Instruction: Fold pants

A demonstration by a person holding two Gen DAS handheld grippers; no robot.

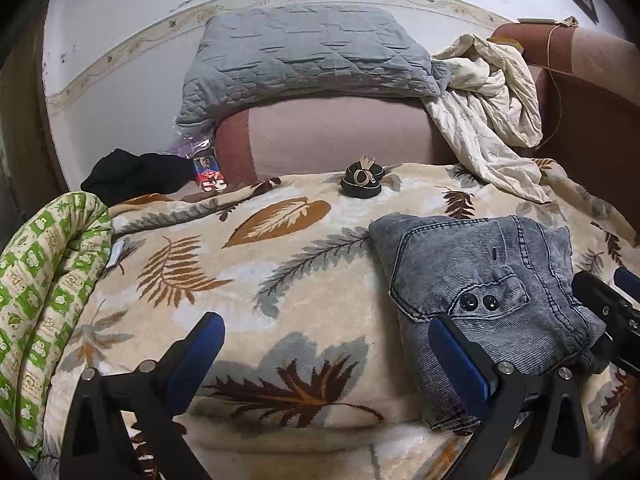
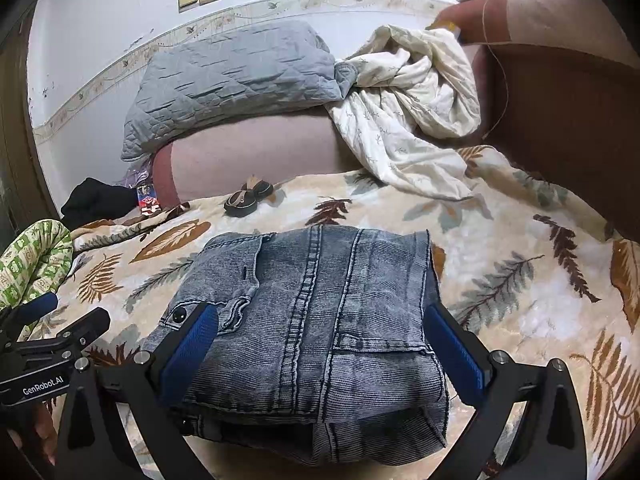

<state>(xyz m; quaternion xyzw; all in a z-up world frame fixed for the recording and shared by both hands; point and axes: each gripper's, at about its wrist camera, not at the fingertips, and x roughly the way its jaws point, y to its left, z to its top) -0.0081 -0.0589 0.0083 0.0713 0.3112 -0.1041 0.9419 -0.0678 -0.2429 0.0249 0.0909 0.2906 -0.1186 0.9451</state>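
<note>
Pants [image 2: 308,320] lie on the leaf-print blanket [image 1: 256,280] as a compact grey denim bundle, several layers thick, back pocket and two snaps up; stacked edges show at the near end in the right wrist view. The bundle sits toward the right side of the bed, well apart from the green quilt roll [image 1: 44,280] at the left edge and from the small dark slippers [image 1: 362,182] near the sofa back. Left gripper [image 1: 326,356]: jaws wide apart, nothing between them but blanket; its right finger overlaps the bundle's left edge in view, contact not certain. Right gripper [image 2: 320,352]: jaws also apart, straddling the near end of the bundle, one blue pad [image 2: 192,352] over the snap corner, the other just beside the right edge; neither pad pinches cloth that I can see. Judgement: folding looks essentially done, and the step in hand is release or final tidy. The top layer sits slightly skewed against the layer beneath on the right, and the near end gapes a little. Next move, if any, calls for a light press or a small nudge to square the edges, with the jaws kept apart so cloth does not catch on withdrawal. Risk: a snagged pad would drag the top fold open.
</note>
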